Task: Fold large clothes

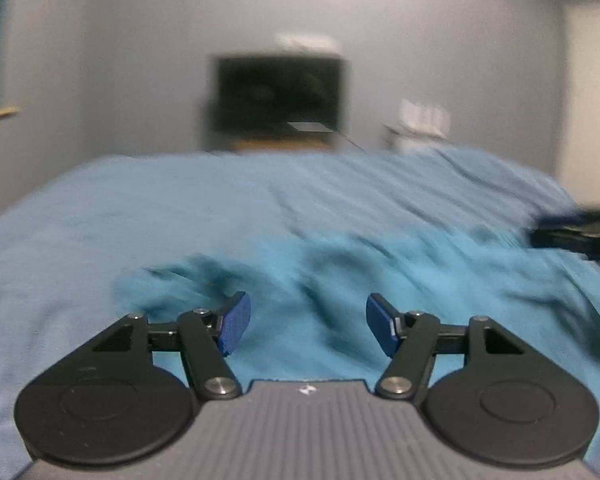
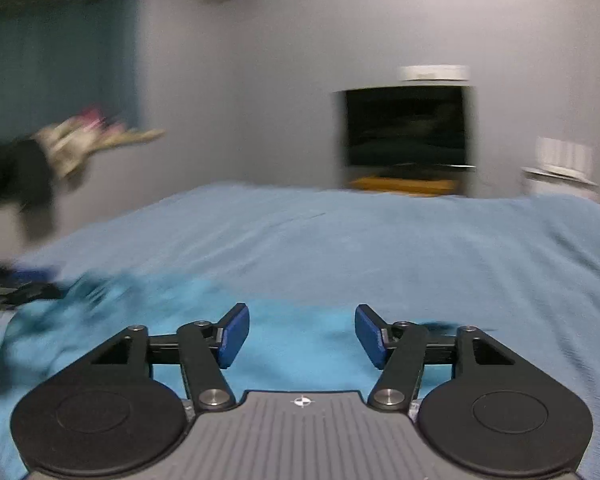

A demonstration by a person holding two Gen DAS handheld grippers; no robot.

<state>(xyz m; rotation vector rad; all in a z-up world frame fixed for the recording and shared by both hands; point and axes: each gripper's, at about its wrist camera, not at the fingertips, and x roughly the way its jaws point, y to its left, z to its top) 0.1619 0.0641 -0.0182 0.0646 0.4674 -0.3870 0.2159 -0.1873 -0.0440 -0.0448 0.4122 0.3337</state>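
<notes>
A bright teal garment [image 1: 308,280] lies rumpled on a paler blue bed cover [image 1: 140,208]. My left gripper [image 1: 308,326] is open and empty, low over the garment's wrinkled part. My right gripper [image 2: 302,334] is open and empty over a smoother part of the same garment [image 2: 292,336]. The right gripper also shows at the right edge of the left wrist view [image 1: 580,234]. The left gripper shows at the left edge of the right wrist view [image 2: 16,286]. Both views are motion-blurred.
The bed cover [image 2: 420,248] stretches to the far edge. Behind it a dark screen [image 1: 278,94] stands on a wooden stand against a grey wall. A white unit [image 2: 560,176] is at the right. A shelf with cluttered items [image 2: 80,140] is at the left.
</notes>
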